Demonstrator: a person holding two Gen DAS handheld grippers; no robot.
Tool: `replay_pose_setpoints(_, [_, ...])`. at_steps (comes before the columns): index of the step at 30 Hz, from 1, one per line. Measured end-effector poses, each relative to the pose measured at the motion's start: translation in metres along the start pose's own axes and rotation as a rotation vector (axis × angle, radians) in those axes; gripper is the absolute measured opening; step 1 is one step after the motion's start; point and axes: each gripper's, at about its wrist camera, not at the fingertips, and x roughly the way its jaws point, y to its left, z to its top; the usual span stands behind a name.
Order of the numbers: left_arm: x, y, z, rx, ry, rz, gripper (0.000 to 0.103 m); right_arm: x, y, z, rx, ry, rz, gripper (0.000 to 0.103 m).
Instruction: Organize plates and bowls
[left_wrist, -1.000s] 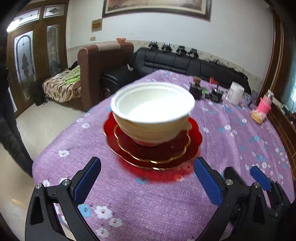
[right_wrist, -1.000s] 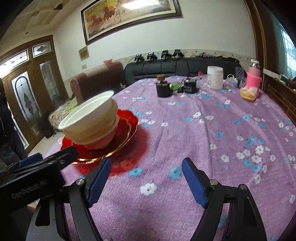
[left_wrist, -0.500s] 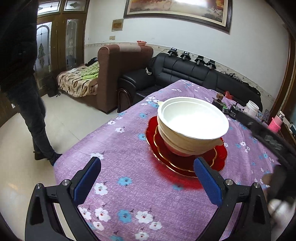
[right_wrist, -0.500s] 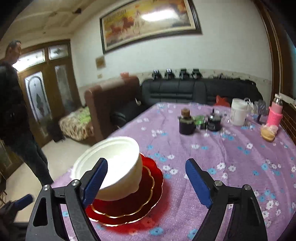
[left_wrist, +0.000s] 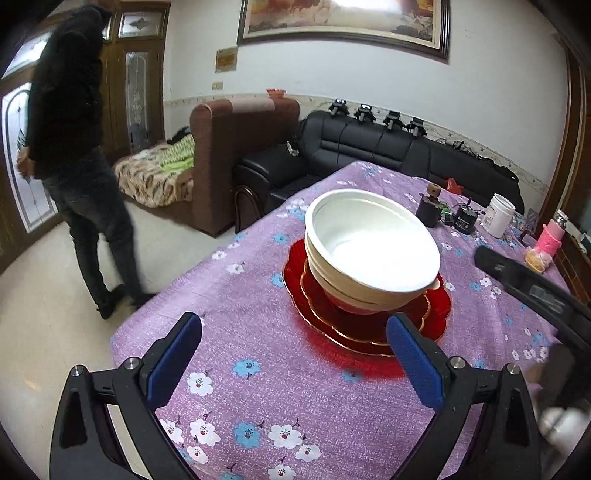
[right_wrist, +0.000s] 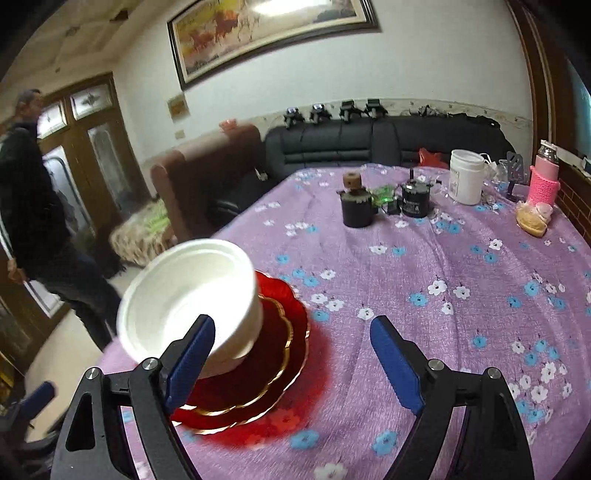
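A stack of white bowls (left_wrist: 373, 251) sits on stacked red plates with gold rims (left_wrist: 369, 325) on the purple flowered tablecloth (left_wrist: 258, 295). My left gripper (left_wrist: 295, 362) is open and empty, above the cloth just short of the plates. My right gripper (right_wrist: 295, 362) is open and empty; the bowls (right_wrist: 192, 299) and red plates (right_wrist: 273, 354) lie ahead to its left, its left fingertip (right_wrist: 192, 354) in front of the bowl. The right gripper's body shows at the right edge of the left wrist view (left_wrist: 535, 295).
At the table's far end stand a dark jar (right_wrist: 356, 206), a black can (right_wrist: 415, 199), a white tub (right_wrist: 466, 175) and a pink bottle (right_wrist: 543, 177). A person (left_wrist: 74, 155) stands on the floor to the left. Sofas (left_wrist: 369, 147) lie behind the table.
Both grippers have drawn back and risen away from the stack. The views swung, so the bowls sit farther off. The person on the left has come into view.
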Motion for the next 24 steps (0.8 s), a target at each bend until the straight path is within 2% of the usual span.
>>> replay_pose_setpoints(4, [-0.011,-0.008,0.000,0.016,-0.063,0.046,0.100,-0.034,0.002,-0.014,-0.006,-0.076,0.010,0.090])
replay_pose_setpoints(8, [-0.017,-0.019,0.006,0.043,-0.094,0.082,0.101,-0.049,0.002,-0.032,-0.028,-0.114,-0.027,0.091])
replay_pose_setpoints(11, [-0.019,-0.026,0.008,0.052,-0.096,0.081,0.101,-0.048,0.003,-0.043,-0.065,-0.101,-0.050,0.091])
replay_pose_setpoints(24, [-0.019,-0.067,0.003,0.135,-0.085,0.089,0.101,-0.049,-0.011,-0.063,-0.052,-0.065,-0.008,0.091])
